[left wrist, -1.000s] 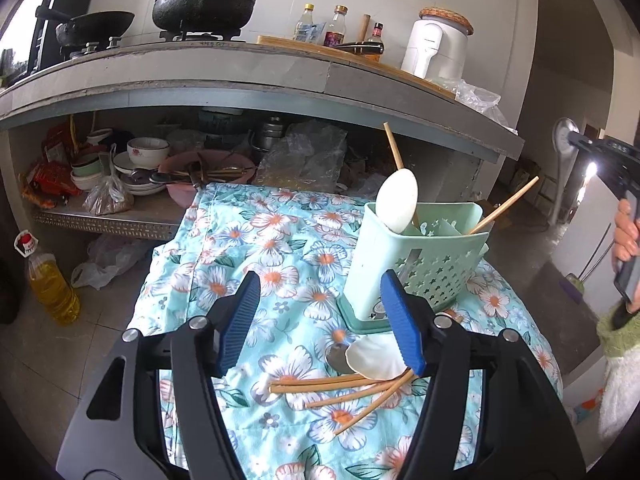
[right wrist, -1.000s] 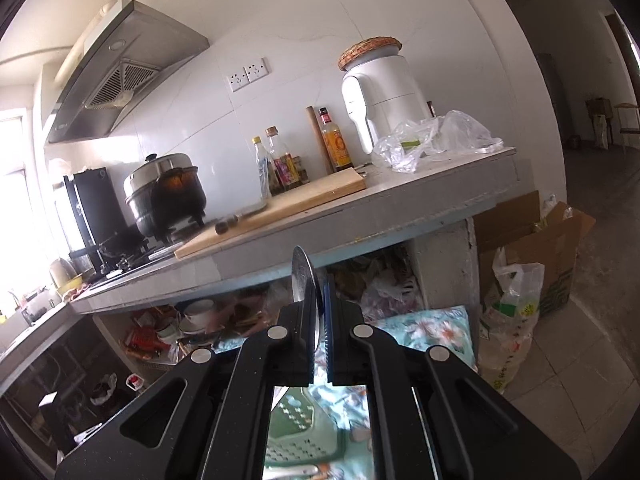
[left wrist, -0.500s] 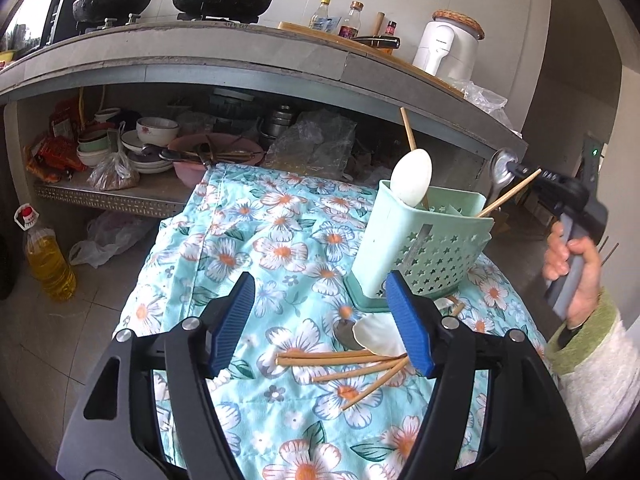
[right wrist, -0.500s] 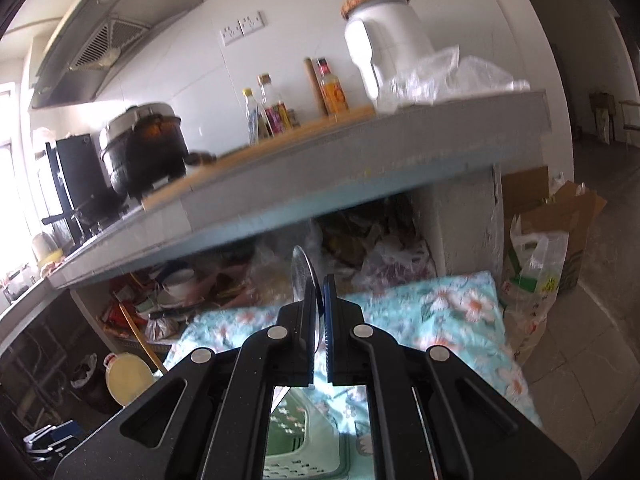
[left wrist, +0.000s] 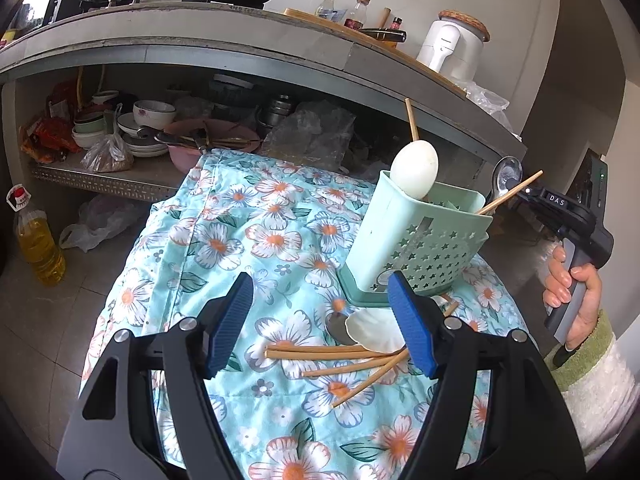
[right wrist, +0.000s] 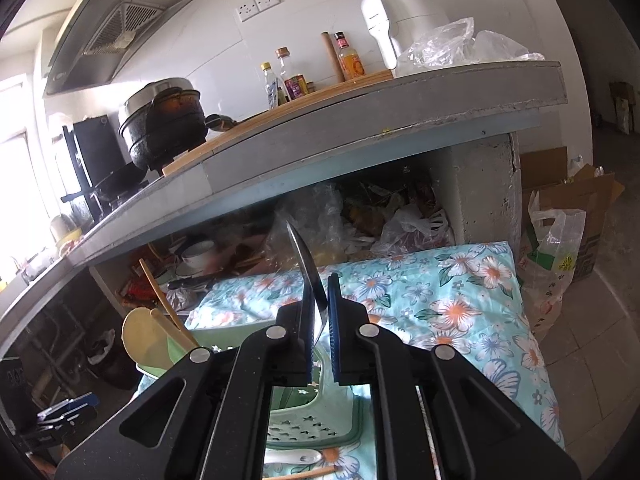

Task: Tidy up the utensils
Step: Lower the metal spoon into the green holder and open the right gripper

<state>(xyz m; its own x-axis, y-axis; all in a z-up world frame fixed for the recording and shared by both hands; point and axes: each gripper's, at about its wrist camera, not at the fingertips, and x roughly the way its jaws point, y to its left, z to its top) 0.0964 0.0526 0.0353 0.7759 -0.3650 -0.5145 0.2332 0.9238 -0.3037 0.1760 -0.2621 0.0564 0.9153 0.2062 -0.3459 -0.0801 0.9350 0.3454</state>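
A mint-green utensil holder (left wrist: 416, 240) stands on the floral tablecloth (left wrist: 248, 232); a white spoon (left wrist: 414, 168) and chopsticks stick out of it. Several chopsticks (left wrist: 332, 354), a white spoon (left wrist: 374, 330) and a metal spoon (left wrist: 336, 326) lie in front of it. My left gripper (left wrist: 322, 324) is open and empty above them. My right gripper (right wrist: 322, 316) is shut on a metal spoon (right wrist: 306, 268), just over the holder's (right wrist: 304, 420) right rim; the spoon's bowl (left wrist: 506, 176) shows in the left wrist view.
A grey counter (left wrist: 240, 48) overhangs the table's far side, with a pot (right wrist: 164, 128), bottles and a white appliance (left wrist: 452, 48). Bowls (left wrist: 152, 116) sit on the shelf under it. An oil bottle (left wrist: 38, 240) stands on the floor at left.
My right gripper has come down and toward the holder with the metal spoon. The left gripper has stayed open above the loose chopsticks, shifting only slightly.
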